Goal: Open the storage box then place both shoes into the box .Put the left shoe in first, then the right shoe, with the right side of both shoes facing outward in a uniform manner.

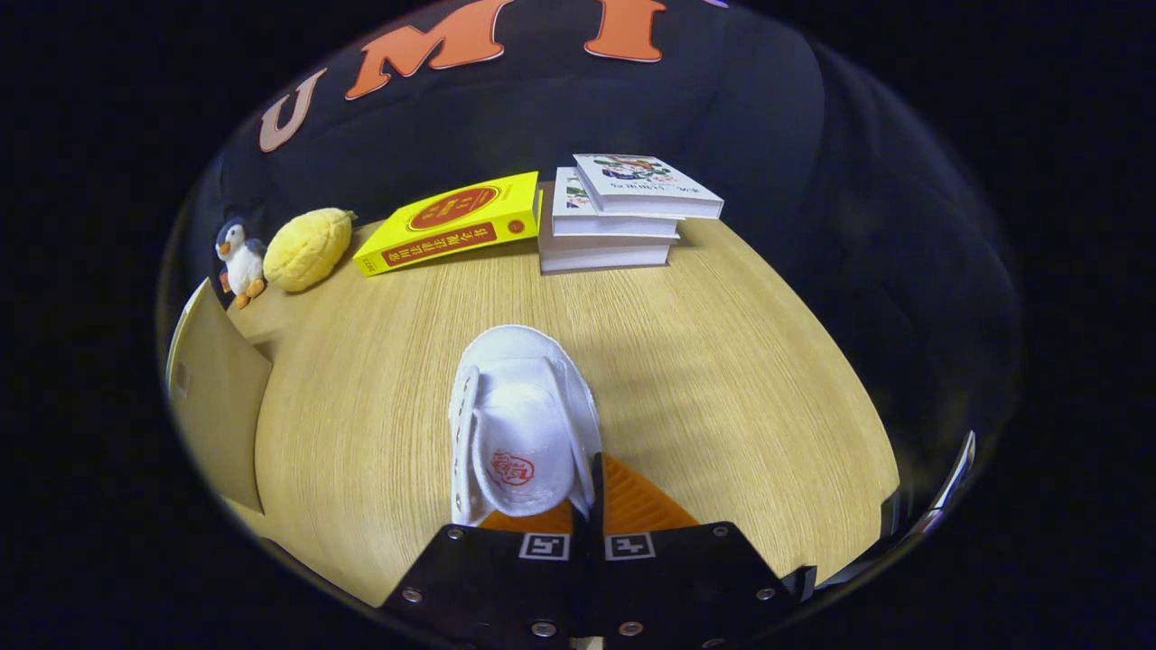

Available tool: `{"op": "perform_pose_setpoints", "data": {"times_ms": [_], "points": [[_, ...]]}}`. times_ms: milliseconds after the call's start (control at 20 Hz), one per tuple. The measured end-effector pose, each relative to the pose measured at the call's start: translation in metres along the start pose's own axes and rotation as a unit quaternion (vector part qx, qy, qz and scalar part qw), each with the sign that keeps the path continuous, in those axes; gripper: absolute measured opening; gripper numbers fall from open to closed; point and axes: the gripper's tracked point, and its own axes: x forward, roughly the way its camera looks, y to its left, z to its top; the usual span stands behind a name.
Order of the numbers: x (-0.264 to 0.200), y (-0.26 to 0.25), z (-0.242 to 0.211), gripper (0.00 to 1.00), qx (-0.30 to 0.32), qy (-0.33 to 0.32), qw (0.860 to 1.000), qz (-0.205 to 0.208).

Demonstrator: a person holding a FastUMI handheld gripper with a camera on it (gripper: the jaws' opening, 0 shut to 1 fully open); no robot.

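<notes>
A pale wooden table (pixel 722 379) fills the booth. Nearest, the gripper (pixel 587 506) has its fingers drawn together, pinching the heel edge of a white shoe (pixel 519 415) that points away across the table. It looks light and soft, so the stiffer heel rim seems the sound hold. Beyond lie a yellow book (pixel 452 224), stacked books (pixel 614 217) and two plush toys (pixel 289 248).

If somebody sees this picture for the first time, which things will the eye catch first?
First the white shoe, held toe-forward in the tool, whose fingers are shut on its side wall above the wooden table. Beyond it lie a yellow book and a stack of white books.
</notes>
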Motion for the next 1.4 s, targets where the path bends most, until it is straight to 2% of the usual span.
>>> {"op": "perform_pose_setpoints", "data": {"times_ms": [300, 500, 800, 1150, 1400], "points": [[-0.029, 0.029, 0.011, 0.0, 0.011, 0.001, 1.0, 0.007], [-0.058, 0.065, 0.026, 0.0, 0.025, -0.008, 0.999, 0.019], [-0.108, 0.142, 0.053, 0.0, 0.013, -0.032, 0.999, 0.03], [-0.159, 0.247, 0.073, 0.0, 0.048, -0.036, 0.997, 0.056], [-0.187, 0.301, 0.088, 0.0, 0.065, -0.041, 0.995, 0.06]]}}
